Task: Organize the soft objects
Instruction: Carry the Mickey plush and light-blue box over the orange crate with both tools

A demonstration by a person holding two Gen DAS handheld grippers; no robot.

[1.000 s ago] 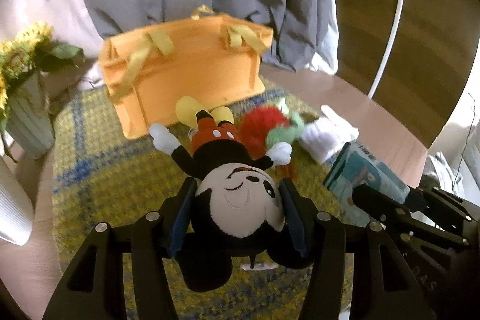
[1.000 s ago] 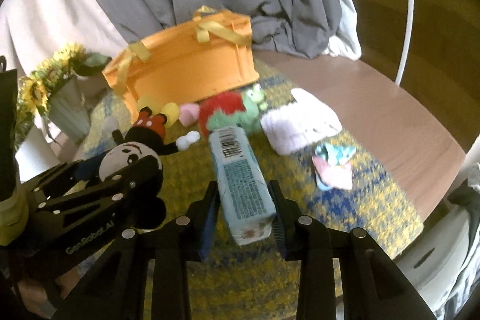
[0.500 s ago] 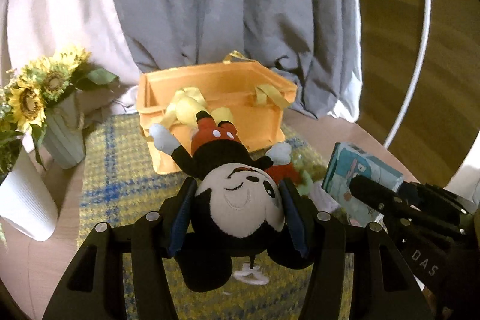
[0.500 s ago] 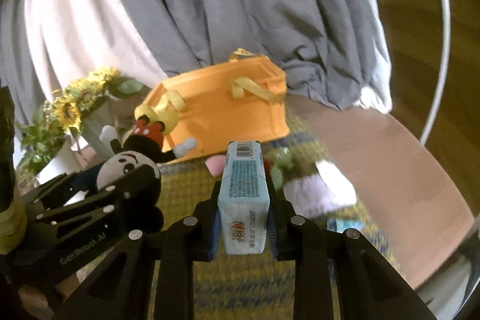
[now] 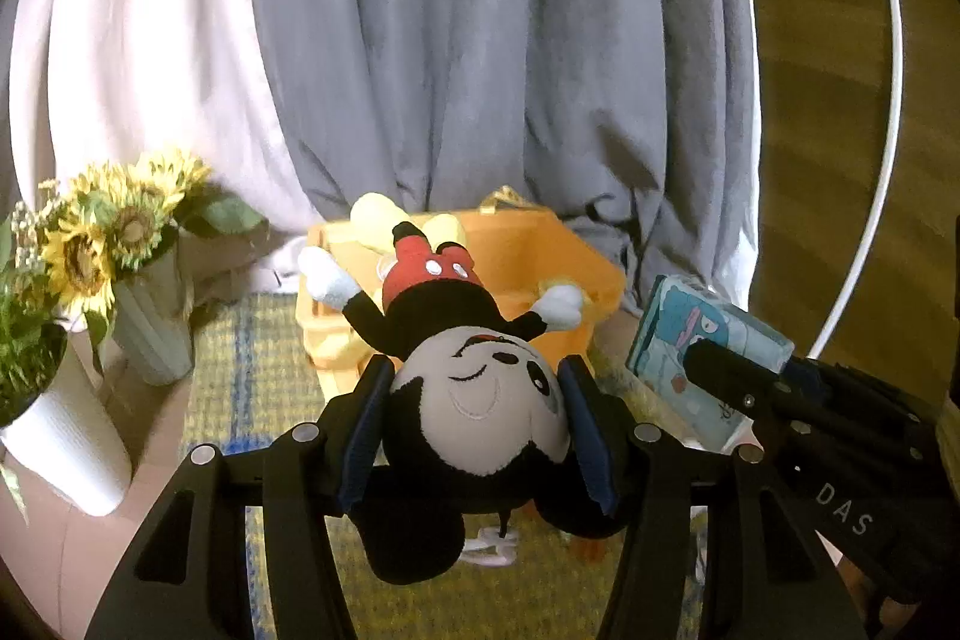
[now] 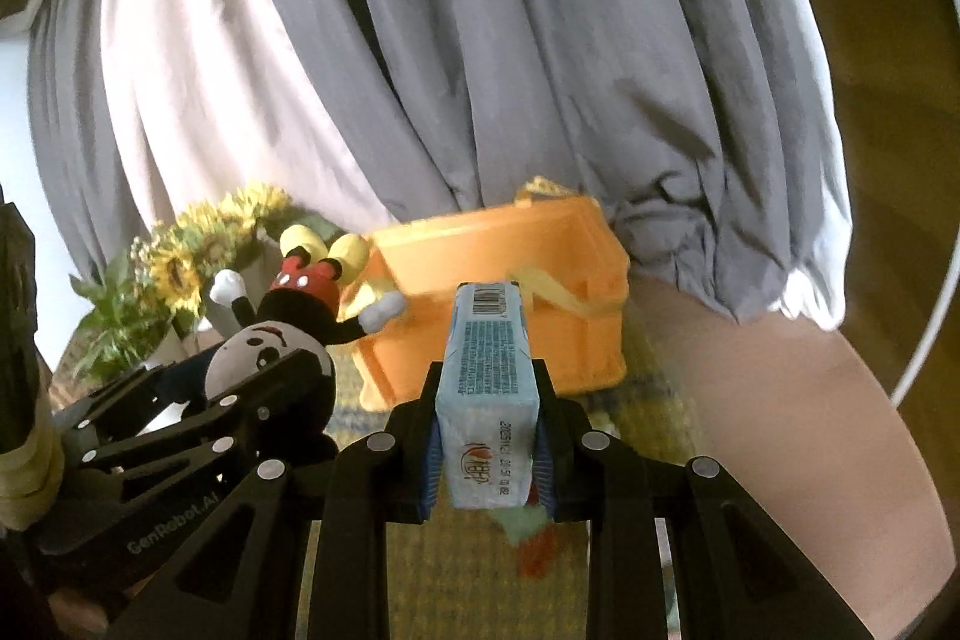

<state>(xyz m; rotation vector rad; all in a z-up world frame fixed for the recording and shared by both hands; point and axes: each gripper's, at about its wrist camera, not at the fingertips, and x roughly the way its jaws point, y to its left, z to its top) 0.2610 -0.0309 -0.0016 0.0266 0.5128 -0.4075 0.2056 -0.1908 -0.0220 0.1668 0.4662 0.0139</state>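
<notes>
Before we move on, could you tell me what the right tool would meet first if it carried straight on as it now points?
Most likely the orange storage box, directly ahead of the right tool and its tissue pack; depth is unclear.

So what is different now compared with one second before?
Both grippers rose from the mat toward the orange bin. The right gripper lifted the tissue pack off the mat; the left gripper carried the plush higher. Both grips held. Bin and sunflowers stayed put.
</notes>
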